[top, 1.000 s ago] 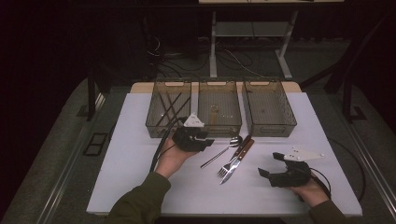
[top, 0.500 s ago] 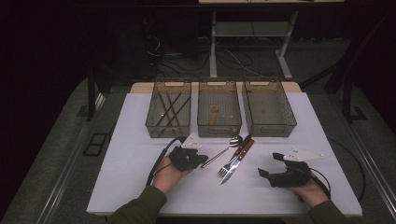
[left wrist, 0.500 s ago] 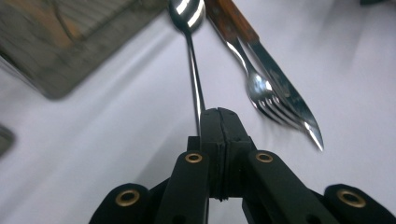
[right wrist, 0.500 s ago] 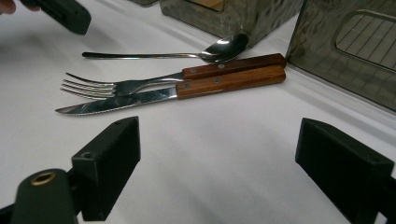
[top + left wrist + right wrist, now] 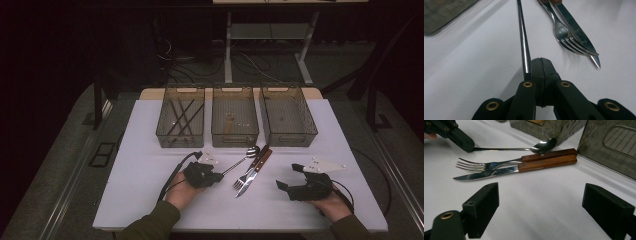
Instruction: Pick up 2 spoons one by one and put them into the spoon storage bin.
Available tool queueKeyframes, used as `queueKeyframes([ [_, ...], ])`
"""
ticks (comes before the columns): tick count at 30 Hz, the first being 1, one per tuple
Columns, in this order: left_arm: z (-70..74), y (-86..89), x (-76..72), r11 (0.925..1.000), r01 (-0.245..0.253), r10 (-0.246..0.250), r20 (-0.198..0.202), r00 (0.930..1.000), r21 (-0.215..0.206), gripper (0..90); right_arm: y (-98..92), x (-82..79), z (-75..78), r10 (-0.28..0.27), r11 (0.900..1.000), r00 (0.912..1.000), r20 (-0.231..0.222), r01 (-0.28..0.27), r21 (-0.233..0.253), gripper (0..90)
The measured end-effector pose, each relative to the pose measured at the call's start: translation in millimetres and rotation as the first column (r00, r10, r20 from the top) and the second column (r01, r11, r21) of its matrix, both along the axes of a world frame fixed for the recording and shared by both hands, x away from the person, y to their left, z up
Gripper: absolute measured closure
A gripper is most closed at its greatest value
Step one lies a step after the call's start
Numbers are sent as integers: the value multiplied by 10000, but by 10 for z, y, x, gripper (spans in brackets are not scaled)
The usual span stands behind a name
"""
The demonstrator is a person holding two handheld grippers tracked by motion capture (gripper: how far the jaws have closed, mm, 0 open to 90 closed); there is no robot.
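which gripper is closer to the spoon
Left. The left gripper is shut at the end of the spoon handle, while the right gripper sits open and apart, beyond the fork and knife.

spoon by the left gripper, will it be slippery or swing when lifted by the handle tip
Probably slippery: the spoon is polished metal with a thin handle. The left gripper looks shut at the handle's very end, so the bowl's weight may swing it down. It looks stiff and unlikely to bend.
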State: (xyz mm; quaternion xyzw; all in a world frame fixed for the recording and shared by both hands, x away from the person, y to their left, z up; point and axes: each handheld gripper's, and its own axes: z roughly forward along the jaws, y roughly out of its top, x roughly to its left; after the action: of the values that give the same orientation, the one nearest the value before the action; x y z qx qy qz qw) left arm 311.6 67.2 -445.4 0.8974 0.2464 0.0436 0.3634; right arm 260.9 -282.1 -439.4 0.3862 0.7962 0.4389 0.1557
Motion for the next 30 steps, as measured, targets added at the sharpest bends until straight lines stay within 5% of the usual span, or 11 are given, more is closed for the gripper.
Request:
queueKeyframes([
  [22, -2, 58, 91, 9978, -562, 538, 639, 9965, 356, 896, -2, -1, 2, 0, 10000, 10000, 9, 0, 5, 135],
  [30, -8, 74, 106, 9975, -649, 634, 545, 9965, 267, 896, -4, 1, 3, 23, 10000, 10000, 29, -23, -1, 135],
])
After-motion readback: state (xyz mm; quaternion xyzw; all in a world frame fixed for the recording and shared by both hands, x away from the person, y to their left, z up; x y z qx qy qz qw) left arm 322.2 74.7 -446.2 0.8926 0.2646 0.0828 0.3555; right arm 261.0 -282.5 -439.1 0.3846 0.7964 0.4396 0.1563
